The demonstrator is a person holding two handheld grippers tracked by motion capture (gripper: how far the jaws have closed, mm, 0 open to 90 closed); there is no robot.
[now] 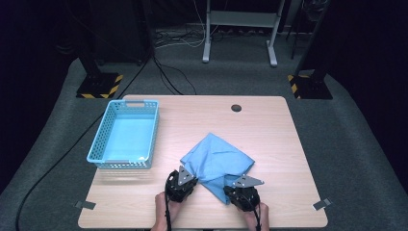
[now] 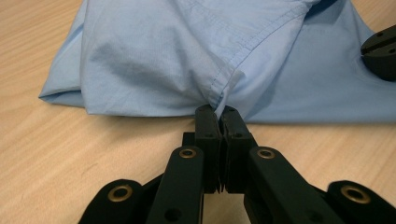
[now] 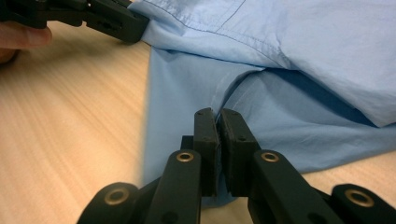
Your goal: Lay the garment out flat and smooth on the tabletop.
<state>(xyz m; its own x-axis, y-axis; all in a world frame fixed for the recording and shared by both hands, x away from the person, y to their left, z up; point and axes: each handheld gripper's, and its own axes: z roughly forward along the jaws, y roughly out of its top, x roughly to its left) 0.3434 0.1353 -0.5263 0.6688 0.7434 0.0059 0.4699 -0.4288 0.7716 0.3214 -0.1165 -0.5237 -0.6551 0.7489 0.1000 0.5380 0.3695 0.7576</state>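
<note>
One light-blue cotton garment [image 1: 219, 161], crumpled, probably shirt; left gripper [image 2: 219, 111] and right gripper [image 3: 215, 113] both clamped on hems; one pale-blue perforated plastic basket [image 1: 126, 134].

The blue basket [image 1: 124, 134] stood as the one tall obstacle, on the table's [image 1: 269, 125] left half. Bare wood lay open far and right of the crumpled blue cloth [image 1: 217, 161], and along the near edge between both grippers.
</note>
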